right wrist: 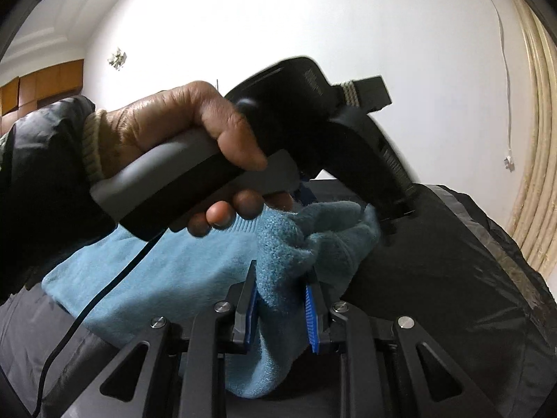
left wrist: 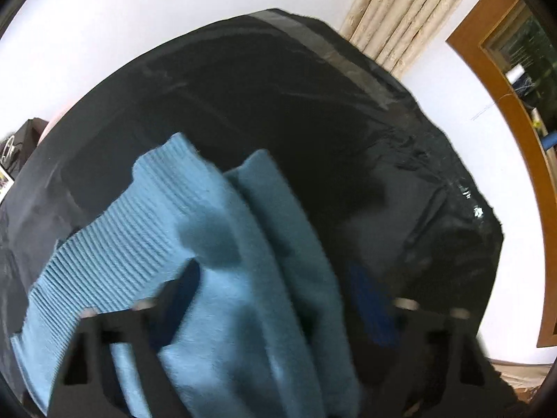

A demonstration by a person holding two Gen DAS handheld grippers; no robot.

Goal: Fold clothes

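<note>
Left wrist view: the blue sweater [left wrist: 222,244] fills the space between the left gripper [left wrist: 275,299]'s fingers over the black-covered bench [left wrist: 313,104]; whether they pinch it I cannot tell. Right wrist view: the right gripper [right wrist: 282,299] clamps a sweater fold, and a hand [right wrist: 181,132] grips the left gripper's handle.

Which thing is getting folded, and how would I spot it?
Find the big table under a shiny black cover. On it lies the light blue fuzzy garment, with a ribbed edge, pinched by the right gripper. It is the only blue, soft thing there; everything around it is black.
</note>
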